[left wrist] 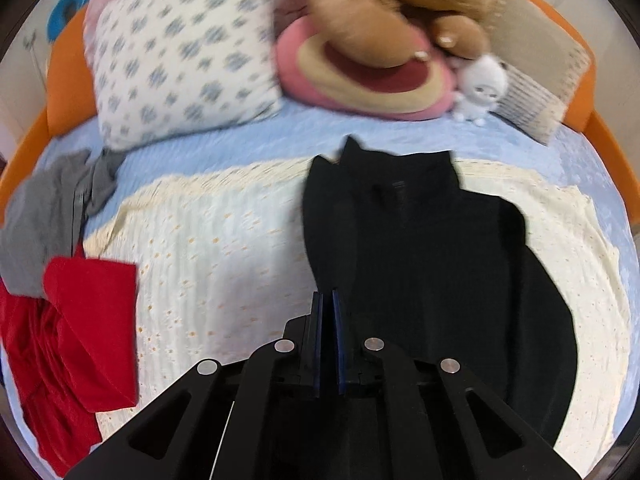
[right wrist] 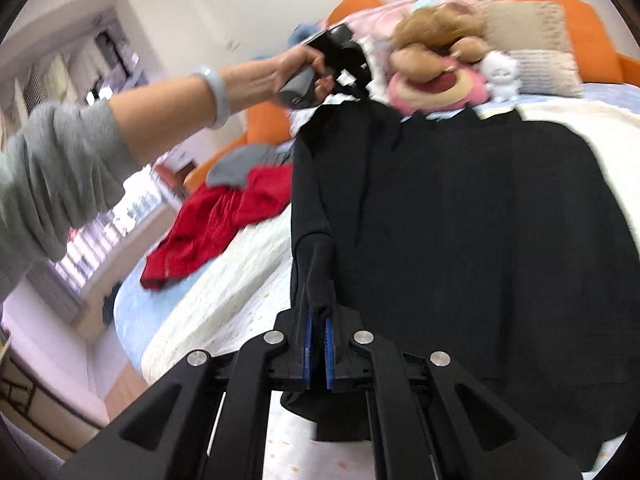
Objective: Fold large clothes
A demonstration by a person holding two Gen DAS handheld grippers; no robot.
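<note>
**Desk:** What do the two wrist cameras show?

**Photographer:** A black garment (right wrist: pixel 460 220) spread on a cream blanket (left wrist: pixel 224 248) over a bed. The right hand-held gripper (right wrist: pixel 318 340) has its blue pads closed tight on a bunched edge of the garment, which is raised off the blanket there.

**Desk:** And the left?

**Photographer:** The left hand-held gripper (left wrist: pixel 328 320), its fingers pressed together, sits at the black cloth's edge; whether cloth is pinched I cannot tell. From the right camera, a person's left hand (right wrist: pixel 296 68), grey sleeve pushed up, holds it above the garment's far corner.

**Desk:** Surroundings?

**Photographer:** Red clothing (left wrist: pixel 80 320) and a grey piece (left wrist: pixel 44 216) lie nearby; a patterned pillow (left wrist: pixel 180 52) and plush toys (left wrist: pixel 392 32) line the headboard.
</note>
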